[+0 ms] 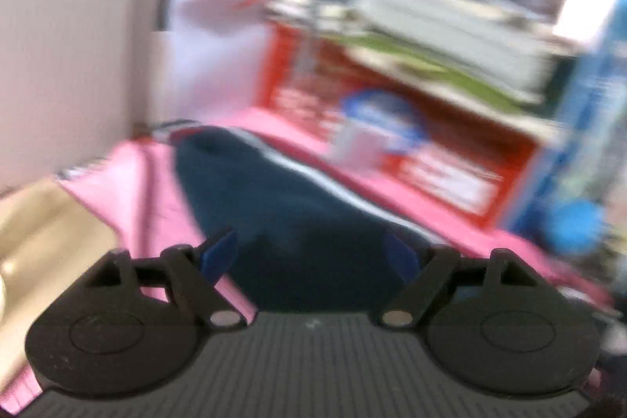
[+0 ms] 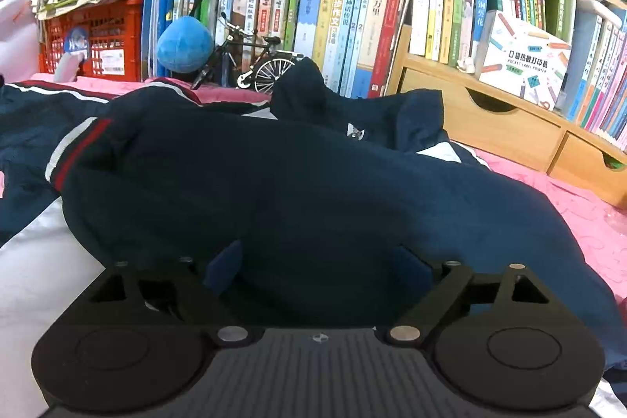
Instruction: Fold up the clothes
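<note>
— Both claws we see spread wide: left gripper (image 1: pixel 313 253) and right gripper (image 2: pixel 319 265) grip nothing, blue pads apart over the navy jacket (image 2: pixel 298 183).

— We agree; soft, rumpled cloth, striped cuff, lying on the pink cover (image 2: pixel 580 198).

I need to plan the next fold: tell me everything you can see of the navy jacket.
The navy jacket lies crumpled on the pink bedcover, partly over something white at the left. Smooth, thin fabric; red and white stripes on one sleeve, a small white crest near the raised collar. It bunches toward the bookshelf. The right claw stands open over it.
</note>
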Tool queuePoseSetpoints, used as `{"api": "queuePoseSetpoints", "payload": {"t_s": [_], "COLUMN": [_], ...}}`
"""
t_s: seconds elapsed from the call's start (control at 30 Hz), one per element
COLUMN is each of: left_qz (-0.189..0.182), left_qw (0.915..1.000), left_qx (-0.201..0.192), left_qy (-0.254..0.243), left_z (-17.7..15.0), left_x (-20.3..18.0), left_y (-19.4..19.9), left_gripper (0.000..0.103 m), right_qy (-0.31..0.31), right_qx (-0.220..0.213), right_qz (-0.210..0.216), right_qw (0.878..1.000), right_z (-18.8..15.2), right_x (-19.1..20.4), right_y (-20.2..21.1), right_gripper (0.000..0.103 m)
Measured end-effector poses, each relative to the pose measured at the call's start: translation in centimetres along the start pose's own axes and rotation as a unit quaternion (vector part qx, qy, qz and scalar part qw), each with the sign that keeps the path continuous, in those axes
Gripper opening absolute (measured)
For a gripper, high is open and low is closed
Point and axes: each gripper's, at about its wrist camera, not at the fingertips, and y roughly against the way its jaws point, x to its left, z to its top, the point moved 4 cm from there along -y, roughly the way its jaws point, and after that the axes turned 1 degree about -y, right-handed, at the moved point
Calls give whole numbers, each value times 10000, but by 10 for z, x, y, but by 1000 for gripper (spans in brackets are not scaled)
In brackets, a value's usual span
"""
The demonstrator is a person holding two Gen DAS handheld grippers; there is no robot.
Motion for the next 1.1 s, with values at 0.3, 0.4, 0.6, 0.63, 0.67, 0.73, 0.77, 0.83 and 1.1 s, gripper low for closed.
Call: {"api": "queuePoseSetpoints", "payload": {"t_s": [0.3,0.4,0.6,0.63,0.67,0.73,0.77,0.83,1.1], "left_qz": [844,973,-17,-239,-552,-1143,-1461,-2061,-3551], "left_qw": [9959,9944,9972,9956,9918,9806,9720,9514,8687], "left_qx": [83,110,-674,-886,-1154,-1566,-1753,-2006,-701], "left_qy": [321,389,308,183,49,-291,-558,-1104,-3381], "left_z": [13,14,18,18,15,7,-1,-23,-174], "left_x": [15,18,3,-7,-20,-51,-73,-117,-295], "left_y": [-68,-70,2,24,53,103,131,180,232], "left_gripper": [41,8,3,3,3,3,3,3,19], "right_qy": [-329,-372,-519,-522,-522,-586,-619,-714,-2225], "right_qx": [127,142,196,196,196,195,194,175,-246], "right_qz": [102,108,171,170,168,204,223,220,105], "right_qw": [9993,9991,9983,9983,9983,9979,9976,9971,9746], "right_z": [0,0,-1,-1,-1,-1,-1,-2,-33], "right_x": [-8,-9,-13,-13,-13,-15,-16,-20,-117], "right_y": [-5,-6,-8,-8,-9,-9,-9,-6,80], "right_gripper": [93,94,96,96,96,96,96,92,90]}}
